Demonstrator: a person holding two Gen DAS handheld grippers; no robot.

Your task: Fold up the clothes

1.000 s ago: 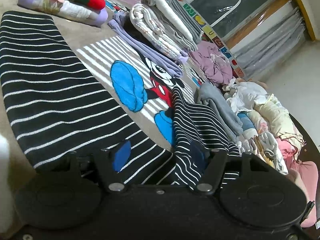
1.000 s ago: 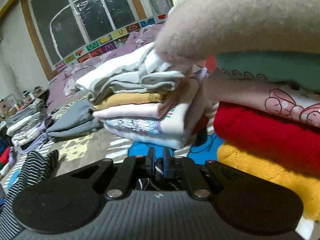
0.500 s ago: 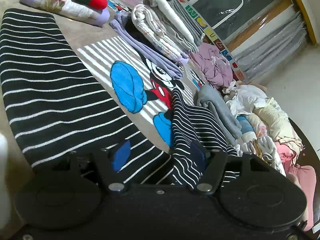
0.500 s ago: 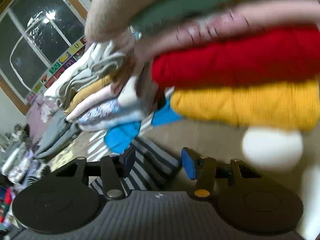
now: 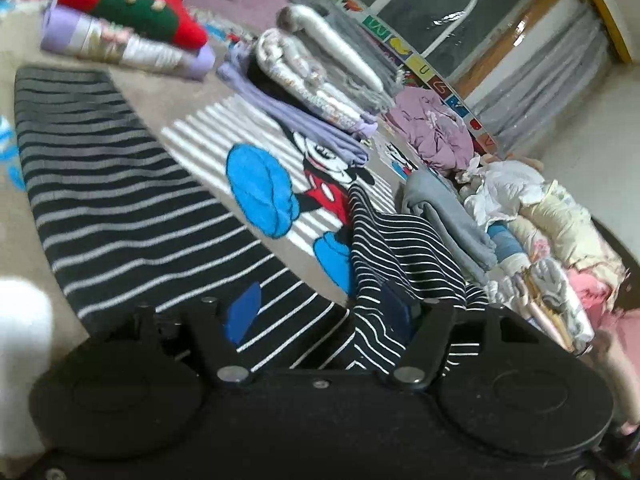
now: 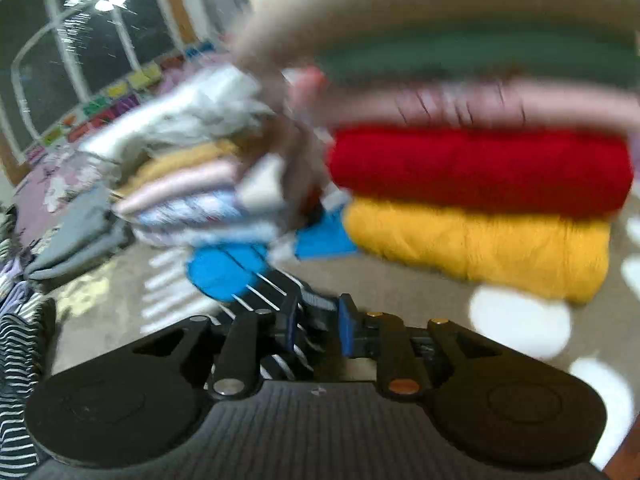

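The right gripper [image 6: 318,326] has swung back from its wide spread of half a second ago — its jaws are closing, with a corner of the black striped garment [image 5: 132,216] between the blue pads; whether they already bite cannot be told through the blur. A second ago the same jaws were pressed together. Judged from this, a fresh grip on a new corner is under way, ahead of the next fold.

The left gripper [image 5: 316,312] is unchanged: jaws spread wide, a bunched fold of striped cloth lying between them, no pinch evident.

The garment lies flat as a long band across a beige cartoon-mouse rug [image 5: 320,184]. Around it stand folded stacks — a yellow and red knit pile [image 6: 480,200] close by, a grey and lilac stack [image 5: 320,76], an unsorted heap [image 5: 532,216]. A dark window [image 5: 440,12] closes the room.
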